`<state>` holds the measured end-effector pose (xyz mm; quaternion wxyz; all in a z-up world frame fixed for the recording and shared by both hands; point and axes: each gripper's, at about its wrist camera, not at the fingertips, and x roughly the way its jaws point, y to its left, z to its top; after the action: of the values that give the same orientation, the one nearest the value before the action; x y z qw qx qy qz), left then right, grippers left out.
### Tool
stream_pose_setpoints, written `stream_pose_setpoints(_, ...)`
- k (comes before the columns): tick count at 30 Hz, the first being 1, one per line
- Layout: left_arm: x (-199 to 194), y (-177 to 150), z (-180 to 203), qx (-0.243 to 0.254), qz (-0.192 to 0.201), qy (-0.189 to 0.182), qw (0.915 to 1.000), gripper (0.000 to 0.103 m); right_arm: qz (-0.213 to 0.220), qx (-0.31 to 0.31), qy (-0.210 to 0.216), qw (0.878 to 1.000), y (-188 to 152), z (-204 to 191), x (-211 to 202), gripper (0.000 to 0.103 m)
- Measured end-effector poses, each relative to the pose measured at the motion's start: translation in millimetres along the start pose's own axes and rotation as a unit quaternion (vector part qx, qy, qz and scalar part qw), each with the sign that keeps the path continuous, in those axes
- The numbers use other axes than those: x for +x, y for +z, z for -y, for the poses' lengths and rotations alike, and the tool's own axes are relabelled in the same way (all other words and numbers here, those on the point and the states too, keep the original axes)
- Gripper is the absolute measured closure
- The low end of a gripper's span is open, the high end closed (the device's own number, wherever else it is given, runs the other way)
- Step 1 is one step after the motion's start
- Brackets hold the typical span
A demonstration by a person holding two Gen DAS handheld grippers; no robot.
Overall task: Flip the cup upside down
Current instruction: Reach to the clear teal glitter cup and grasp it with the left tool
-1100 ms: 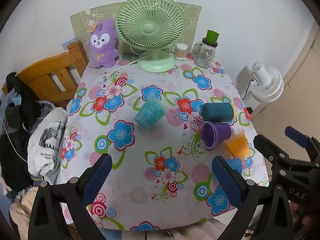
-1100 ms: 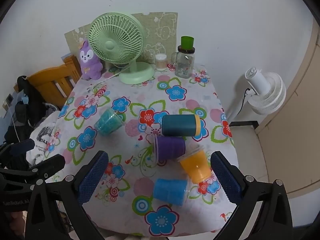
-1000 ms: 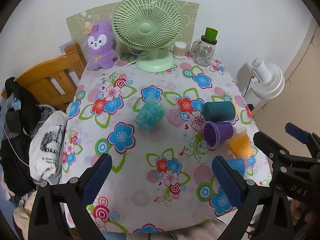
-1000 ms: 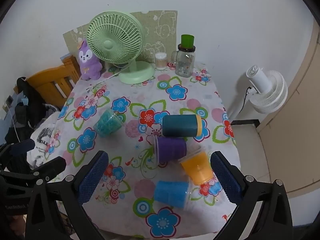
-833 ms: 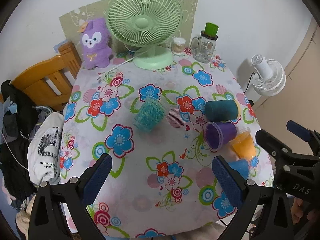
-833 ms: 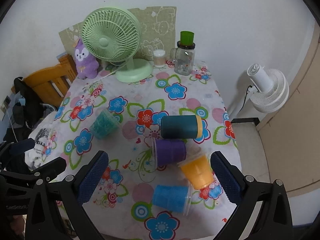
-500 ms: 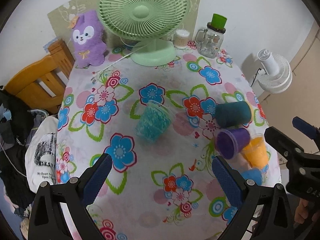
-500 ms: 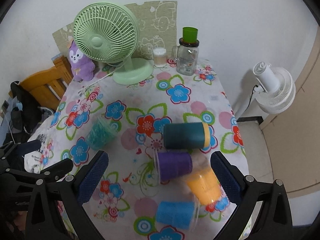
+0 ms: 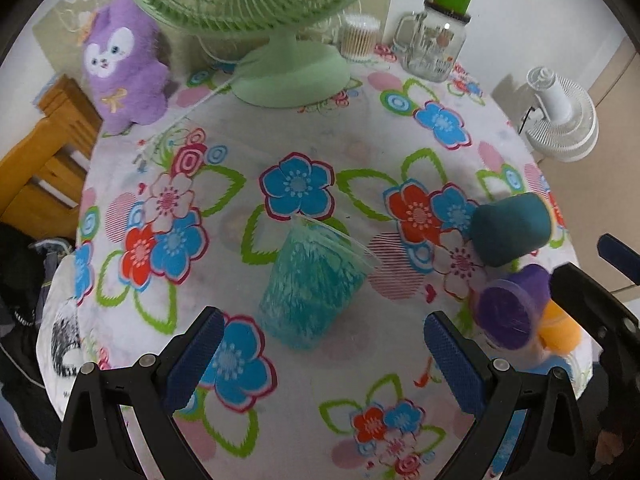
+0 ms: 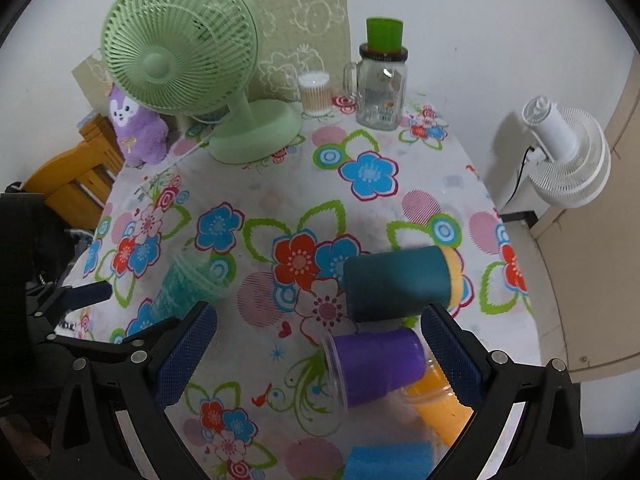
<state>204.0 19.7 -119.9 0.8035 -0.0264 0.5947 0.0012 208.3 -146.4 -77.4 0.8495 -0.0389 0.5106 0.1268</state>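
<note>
A teal clear plastic cup (image 9: 312, 284) lies on its side on the flowered tablecloth (image 9: 360, 152), its base toward me. My left gripper (image 9: 320, 354) is open, its blue pads either side of and just short of the cup. The cup also shows in the right wrist view (image 10: 186, 286). My right gripper (image 10: 318, 354) is open above a purple cup (image 10: 376, 364) lying on its side, with a dark teal cup (image 10: 396, 282), an orange cup (image 10: 440, 412) and a blue cup (image 10: 390, 462) lying around it.
A green desk fan (image 10: 188, 56), a purple plush toy (image 9: 124, 64), a glass jar with green lid (image 10: 382, 76) and a cotton swab tub (image 10: 314, 94) stand at the table's far edge. A wooden chair (image 9: 36, 160) is at left, a white fan (image 10: 568, 156) on the floor at right.
Both grippers have moved forward and down toward the table. The teal cup now sits close between the left gripper's pads. The cups have not moved.
</note>
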Motion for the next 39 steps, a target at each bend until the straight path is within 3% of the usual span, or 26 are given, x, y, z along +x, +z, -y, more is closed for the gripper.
stream_pose_setpoints(6,43.3,8.0,-4.6,0.02,-0.026,-0.003,0.9995,0.002,-0.021,0.015,-0.007,1.0,-3.3,-2.4,23.6,0.0)
stream_pose_setpoints(11,66.7,9.2,-7.8,0.029,-0.037,-0.006,0.9989,0.01,-0.029,0.017,-0.015,0.999,-6.9,-6.6,35.9,0.0)
stream_pose_setpoints(16,75.6,8.3,-10.4,0.023,-0.046,-0.032,0.9982,0.036,-0.047,0.019,-0.017,0.999,-9.4,-8.2,44.4,0.0)
stream_pose_setpoints(28,37.7,-28.9,-18.0,-0.037,-0.029,-0.042,0.998,0.037,-0.037,-0.004,0.001,0.999,-18.3,-24.8,29.5,0.0)
stream_pose_setpoints(39,13.8,-74.8,-3.4,-0.14,-0.015,-0.04,0.9892,0.037,-0.027,-0.04,0.031,0.998,-46.4,-23.7,2.1,0.0)
